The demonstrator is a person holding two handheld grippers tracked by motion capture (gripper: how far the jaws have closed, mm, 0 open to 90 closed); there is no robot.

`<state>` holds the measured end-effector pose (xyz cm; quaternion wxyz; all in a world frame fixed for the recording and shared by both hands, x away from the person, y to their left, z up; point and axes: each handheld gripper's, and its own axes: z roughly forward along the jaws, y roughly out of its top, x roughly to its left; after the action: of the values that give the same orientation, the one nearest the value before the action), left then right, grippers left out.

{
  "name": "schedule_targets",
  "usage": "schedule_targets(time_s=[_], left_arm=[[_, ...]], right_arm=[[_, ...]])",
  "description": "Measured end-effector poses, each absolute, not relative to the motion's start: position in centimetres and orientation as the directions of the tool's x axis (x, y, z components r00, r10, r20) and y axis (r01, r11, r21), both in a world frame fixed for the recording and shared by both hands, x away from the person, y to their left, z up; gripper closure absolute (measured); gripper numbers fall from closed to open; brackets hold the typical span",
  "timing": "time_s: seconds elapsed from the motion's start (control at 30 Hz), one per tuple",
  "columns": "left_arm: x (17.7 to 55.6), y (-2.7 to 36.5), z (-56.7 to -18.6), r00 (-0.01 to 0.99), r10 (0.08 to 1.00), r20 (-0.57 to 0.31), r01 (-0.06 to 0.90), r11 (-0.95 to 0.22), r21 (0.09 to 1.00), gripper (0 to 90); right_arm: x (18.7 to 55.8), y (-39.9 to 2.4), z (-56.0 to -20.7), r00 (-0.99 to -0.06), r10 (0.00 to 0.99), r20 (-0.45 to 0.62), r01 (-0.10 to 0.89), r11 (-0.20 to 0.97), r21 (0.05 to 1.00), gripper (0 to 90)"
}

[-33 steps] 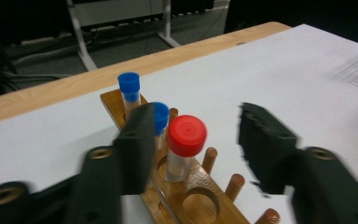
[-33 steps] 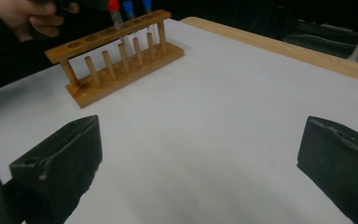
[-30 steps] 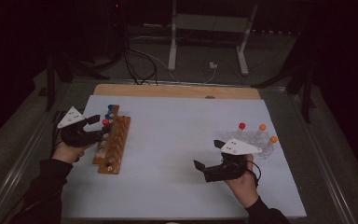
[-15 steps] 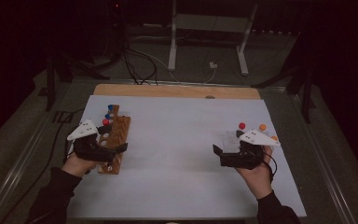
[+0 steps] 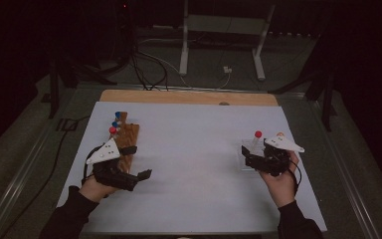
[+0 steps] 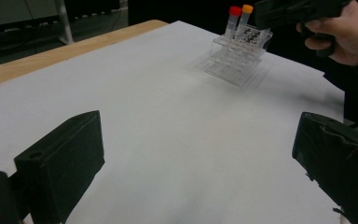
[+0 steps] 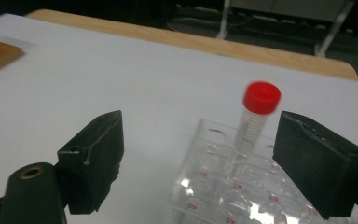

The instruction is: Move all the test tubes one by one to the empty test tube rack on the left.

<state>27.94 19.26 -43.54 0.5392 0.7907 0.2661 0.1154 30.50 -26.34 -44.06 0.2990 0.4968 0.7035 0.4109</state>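
1. The left gripper [image 5: 140, 163] lies low over the white table cover [image 5: 194, 164], just in front of the wooden rack [image 5: 128, 142]. Its jaws stand wide apart with nothing between them.
2. The wooden rack stands near the table's left edge and carries capped tubes: a red-capped one [image 5: 112, 130] nearest the gripper and blue-capped ones [image 5: 116, 119] behind it. How many blue caps there are is hard to make out in the dim high view.
3. The right gripper [image 7: 200, 154] hovers over the near end of the clear plastic rack [image 7: 223, 196]. Its jaws have just been closing but remain apart; the red-capped tube [image 7: 256, 121] stands between them, close to the jaw at the right of the right gripper view, and neither pad touches it.
4. This red-capped tube stands upright in a hole of the clear plastic rack, near the table's right edge.
5. An orange-capped tube [image 6: 246, 14] stands just beside it in the same rack, as the left gripper view shows.
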Motion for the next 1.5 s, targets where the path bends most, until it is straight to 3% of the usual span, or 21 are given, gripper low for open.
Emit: schedule_targets(time_s=[0.37, 0.73, 1.1, 1.5], left_arm=[[27.7, 18.8, -43.7, 0.835, 0.539, -0.108, 0.294, -0.273, 0.916, 3.0], [27.7, 18.8, -43.8, 0.836, 0.541, -0.098, 0.289, -0.281, 0.915, 3.0], [27.7, 18.9, -43.8, 0.834, 0.542, -0.1, 0.291, -0.279, 0.915, 3.0], [27.8, 18.8, -43.9, 0.835, 0.54, -0.102, 0.294, -0.282, 0.913, 3.0]], right_arm=[[32.3, -27.3, -45.7, -0.274, 0.962, 0.0, 0.541, 0.154, 0.827, 39.4], [33.9, -27.6, -46.3, -0.222, 0.975, -0.019, 0.561, 0.143, 0.816, 60.8], [34.9, -27.4, -46.6, -0.216, 0.976, -0.036, 0.578, 0.158, 0.801, 73.4], [34.4, -27.4, -45.7, -0.229, 0.972, -0.059, 0.552, 0.179, 0.814, 74.6]])
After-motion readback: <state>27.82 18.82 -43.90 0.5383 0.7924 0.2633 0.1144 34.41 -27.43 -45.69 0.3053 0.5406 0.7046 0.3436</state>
